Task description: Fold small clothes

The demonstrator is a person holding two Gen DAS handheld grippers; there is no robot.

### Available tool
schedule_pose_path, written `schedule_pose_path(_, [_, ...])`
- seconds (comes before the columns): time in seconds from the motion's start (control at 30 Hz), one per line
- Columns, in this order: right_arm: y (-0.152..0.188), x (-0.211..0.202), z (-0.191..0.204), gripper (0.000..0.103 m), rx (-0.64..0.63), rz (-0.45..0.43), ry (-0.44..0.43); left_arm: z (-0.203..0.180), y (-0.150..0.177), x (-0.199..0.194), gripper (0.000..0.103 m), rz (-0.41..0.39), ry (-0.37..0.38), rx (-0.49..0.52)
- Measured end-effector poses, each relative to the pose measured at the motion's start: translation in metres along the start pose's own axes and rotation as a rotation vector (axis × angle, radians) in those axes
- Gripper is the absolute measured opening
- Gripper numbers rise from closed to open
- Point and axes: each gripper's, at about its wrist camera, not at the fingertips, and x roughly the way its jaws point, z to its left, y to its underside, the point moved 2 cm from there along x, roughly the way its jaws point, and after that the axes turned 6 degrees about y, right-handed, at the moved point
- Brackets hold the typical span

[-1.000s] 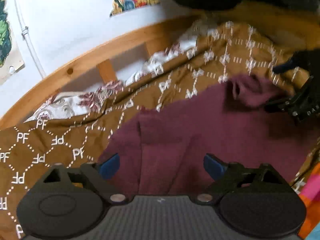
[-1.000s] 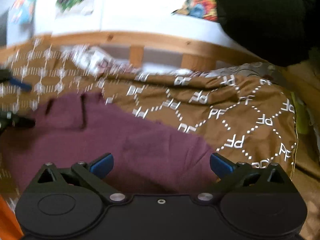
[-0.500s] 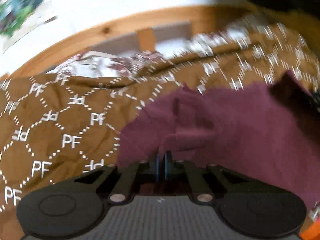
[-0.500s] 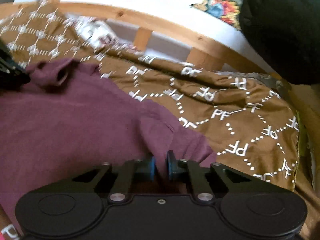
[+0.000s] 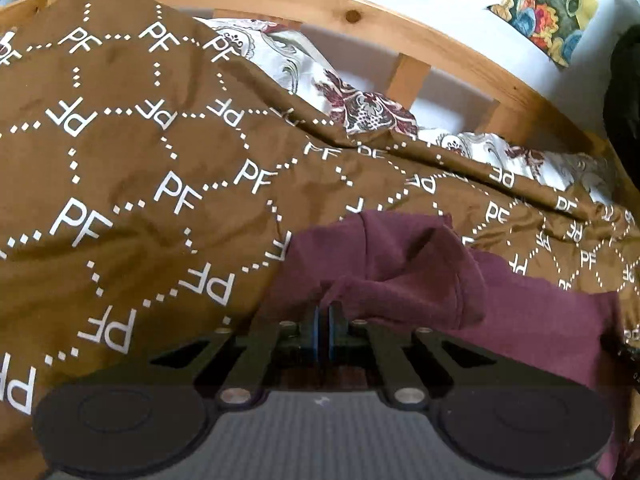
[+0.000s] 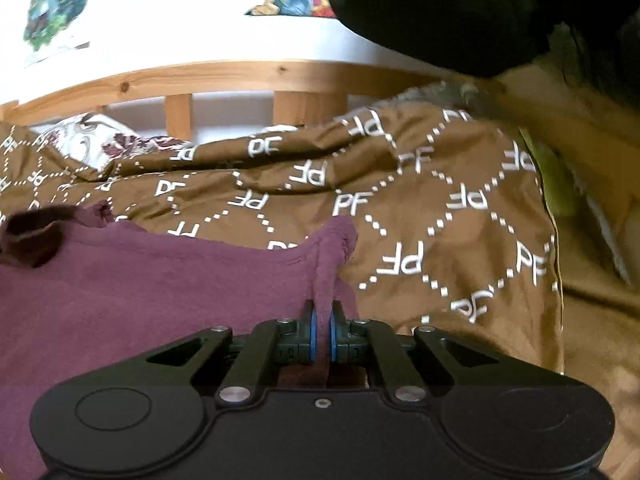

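- So far, my left gripper (image 5: 324, 316) and right gripper (image 6: 322, 322) each pinch an edge of the maroon garment (image 6: 152, 280), closed tight.
- It lies on the brown bedspread (image 5: 160, 184).
- No fold made yet, I judge.

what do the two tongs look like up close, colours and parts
Both look alike: the left tongs and right tongs are matte black plastic, each with a wide body bearing two round raised discs, angled black linkage arms with triangular cut-outs, and silver rivets at the pivots. The fingers carry thin blue pads. The left body has a ribbed grey panel in the middle; the right one is smooth black with a small screw. No cables or sleeves show.
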Motion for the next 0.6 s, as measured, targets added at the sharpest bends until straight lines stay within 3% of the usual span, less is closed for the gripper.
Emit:
schedule_pose_path(0.17, [-0.001, -0.004, -0.004, 0.005, 0.03, -0.018, 0.024, -0.014, 0.003, -0.002, 0.006, -0.077, -0.153, 0.167])
schedule_pose_path(0.23, [-0.001, -0.003, -0.005, 0.005, 0.03, -0.011, 0.018, -0.016, 0.002, -0.004, 0.007, -0.083, -0.137, 0.181])
schedule_pose_path(0.3, [0.001, -0.003, -0.002, 0.006, 0.008, -0.008, 0.02, -0.019, 0.002, -0.007, 0.014, -0.084, -0.087, 0.176])
schedule_pose_path(0.43, [0.0, -0.001, -0.002, 0.006, 0.004, 0.002, 0.016, -0.029, 0.006, -0.02, 0.069, -0.129, -0.008, 0.214])
schedule_pose_path(0.53, [0.002, 0.0, -0.003, 0.008, 0.009, 0.012, 0.014, -0.038, 0.014, -0.034, 0.076, -0.168, 0.073, 0.272])
schedule_pose_path(0.6, [0.002, 0.001, -0.004, 0.009, 0.014, 0.017, 0.014, -0.048, 0.017, -0.033, 0.081, -0.17, 0.081, 0.323])
